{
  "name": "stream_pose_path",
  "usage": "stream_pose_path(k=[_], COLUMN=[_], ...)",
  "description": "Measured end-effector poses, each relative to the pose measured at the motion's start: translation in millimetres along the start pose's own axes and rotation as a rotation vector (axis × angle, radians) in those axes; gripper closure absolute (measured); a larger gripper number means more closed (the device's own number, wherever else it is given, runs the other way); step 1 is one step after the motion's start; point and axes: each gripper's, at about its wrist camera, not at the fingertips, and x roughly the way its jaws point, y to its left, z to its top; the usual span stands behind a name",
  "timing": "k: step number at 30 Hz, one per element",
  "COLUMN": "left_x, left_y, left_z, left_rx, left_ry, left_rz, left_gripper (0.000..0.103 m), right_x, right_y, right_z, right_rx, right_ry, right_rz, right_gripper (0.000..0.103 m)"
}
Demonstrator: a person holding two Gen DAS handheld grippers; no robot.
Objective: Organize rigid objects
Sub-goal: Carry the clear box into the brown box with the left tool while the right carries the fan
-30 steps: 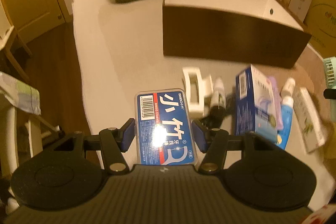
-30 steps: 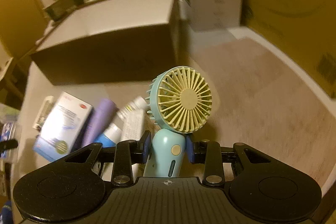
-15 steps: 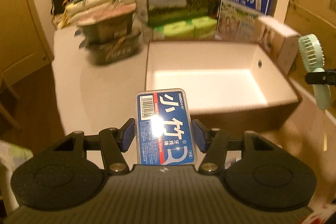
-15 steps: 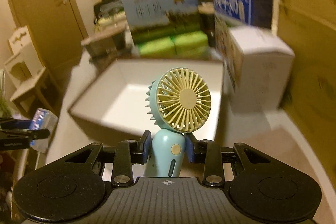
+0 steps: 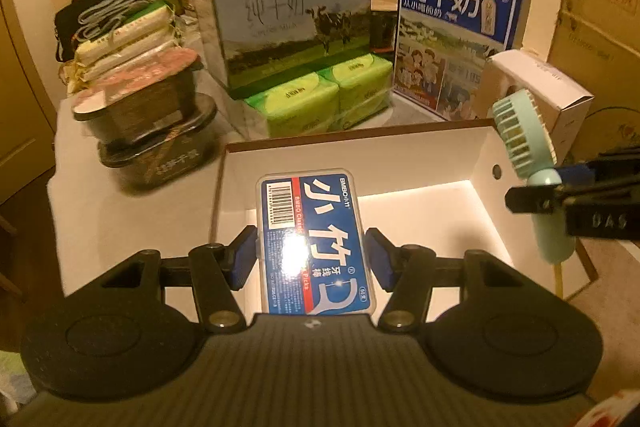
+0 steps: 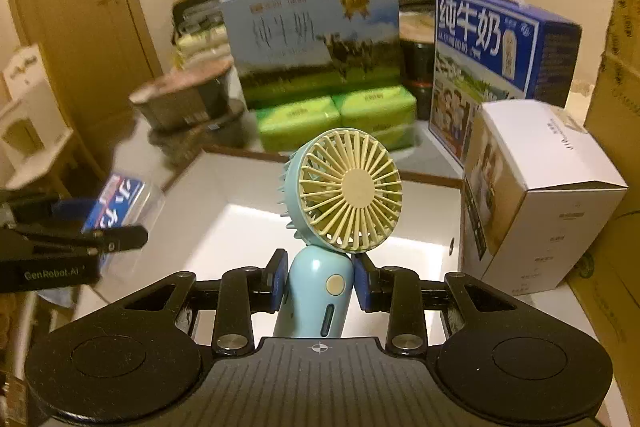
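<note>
My left gripper (image 5: 314, 253) is shut on a flat blue dental floss pick box (image 5: 316, 239) and holds it above the near left part of an open white storage box (image 5: 400, 155). My right gripper (image 6: 320, 275) is shut on the handle of a teal handheld fan (image 6: 348, 195) with a yellow grille, held upright above the same storage box (image 6: 248, 187). In the left wrist view the fan (image 5: 524, 143) and right gripper (image 5: 560, 187) show at the right. In the right wrist view the floss box (image 6: 116, 203) and left gripper (image 6: 88, 239) show at the left.
Behind the storage box stand two milk cartons (image 5: 288, 23) (image 5: 452, 39), green tissue packs (image 5: 320, 95), stacked dark bowls (image 5: 152, 123) and a white carton (image 6: 536, 187). Brown cardboard boxes (image 5: 596, 35) line the right. A wooden door (image 6: 72, 27) is at the left.
Both grippers have lifted from the table's loose items and moved forward over the open white box, each still holding its object. The box interior now lies directly below them.
</note>
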Motion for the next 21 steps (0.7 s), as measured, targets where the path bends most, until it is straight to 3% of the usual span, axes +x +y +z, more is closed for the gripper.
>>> stream_pose_path(k=[5,12,21], left_x=[40,86,111], left_y=[-5,-11,-16], left_z=[1,-10,-16], left_rx=[0.018,0.035,0.069], left_ry=[0.051,0.152,0.207], left_rz=[0.001,-0.008,-0.003], left_gripper=[0.047,0.047,0.047], right_x=[30,78,107], right_y=[-7,-17,-20], right_z=[1,-9,-26], right_rx=[0.007,0.006,-0.025], right_ry=[0.049,0.189,0.271], right_rz=[-0.039,-0.091,-0.128], right_gripper=[0.068,0.068,0.068])
